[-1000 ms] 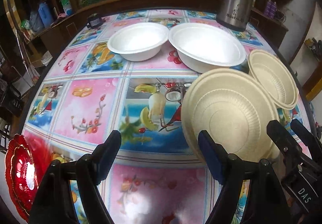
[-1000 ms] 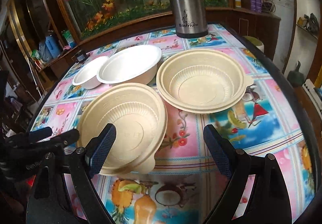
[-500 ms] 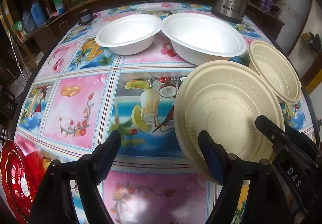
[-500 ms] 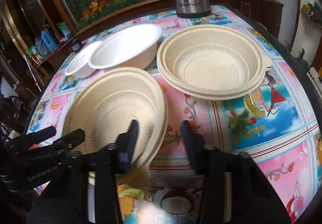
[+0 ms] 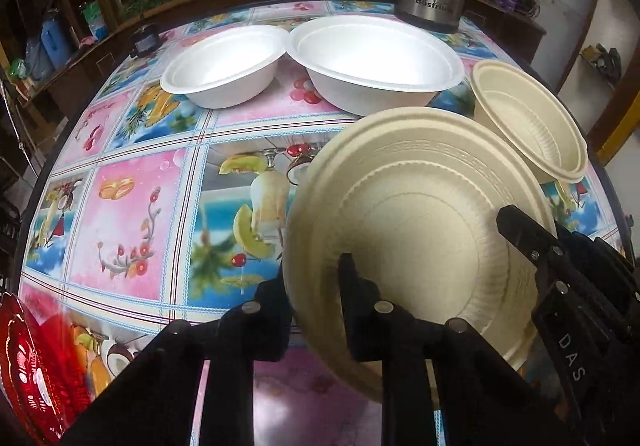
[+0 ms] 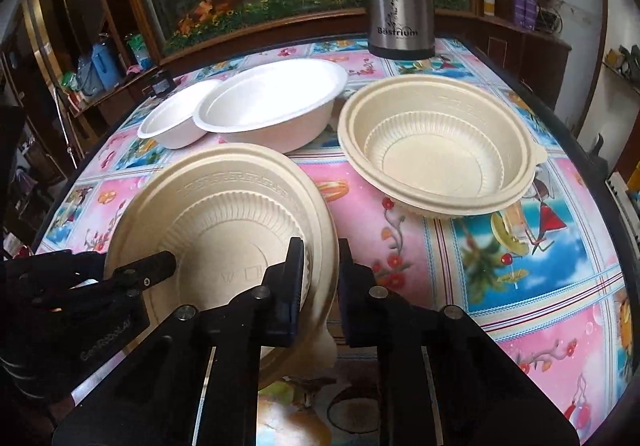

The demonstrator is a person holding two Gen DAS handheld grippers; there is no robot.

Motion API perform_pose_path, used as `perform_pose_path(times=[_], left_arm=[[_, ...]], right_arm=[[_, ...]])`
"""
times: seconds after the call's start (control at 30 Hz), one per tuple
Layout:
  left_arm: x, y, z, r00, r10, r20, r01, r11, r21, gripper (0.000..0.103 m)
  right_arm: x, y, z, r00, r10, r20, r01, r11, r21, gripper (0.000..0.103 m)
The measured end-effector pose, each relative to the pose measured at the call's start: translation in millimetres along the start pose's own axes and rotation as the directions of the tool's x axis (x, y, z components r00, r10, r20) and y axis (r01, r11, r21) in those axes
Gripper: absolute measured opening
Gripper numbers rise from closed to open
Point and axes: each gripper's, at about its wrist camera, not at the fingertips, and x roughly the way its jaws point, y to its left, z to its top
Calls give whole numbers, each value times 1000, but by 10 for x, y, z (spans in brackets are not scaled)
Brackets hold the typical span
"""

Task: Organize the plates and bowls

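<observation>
The near beige bowl (image 6: 224, 230) is tilted on the table (image 6: 460, 286), its hollow turned up and toward the cameras. Its left rim is pinched by the closing left gripper (image 5: 312, 298), its right rim by the right gripper (image 6: 320, 282), pressed together on it. A second beige bowl (image 6: 436, 149) sits upright nearby. "Bastrium" is read on the steel flask (image 6: 400, 1); "DAS" is printed on the right gripper.

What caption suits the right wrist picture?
Two hand-held grippers pinch opposite rims of a tilted beige bowl on a fruit-patterned table.
</observation>
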Motion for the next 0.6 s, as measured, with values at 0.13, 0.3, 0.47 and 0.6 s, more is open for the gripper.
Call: perform_pose_path(times=[0.13, 0.3, 0.47, 0.6], left_arm=[[-44, 22, -33, 1000, 7, 11, -7, 1000, 4, 19], [-113, 106, -91, 1000, 9, 20, -9, 1000, -15, 18], [-222, 221, -182, 999, 28, 37, -27, 999, -33, 18], [-298, 320, -265, 998, 40, 48, -38, 998, -52, 18]], right_arm=[[-12, 2, -16, 1000, 9, -4, -8, 1000, 11, 14], [-58, 79, -65, 1000, 16, -5, -16, 1000, 5, 14], [-141, 212, -130, 1000, 28, 10, -28, 1000, -9, 14], [-200, 340, -192, 999, 42, 15, -42, 999, -21, 14]])
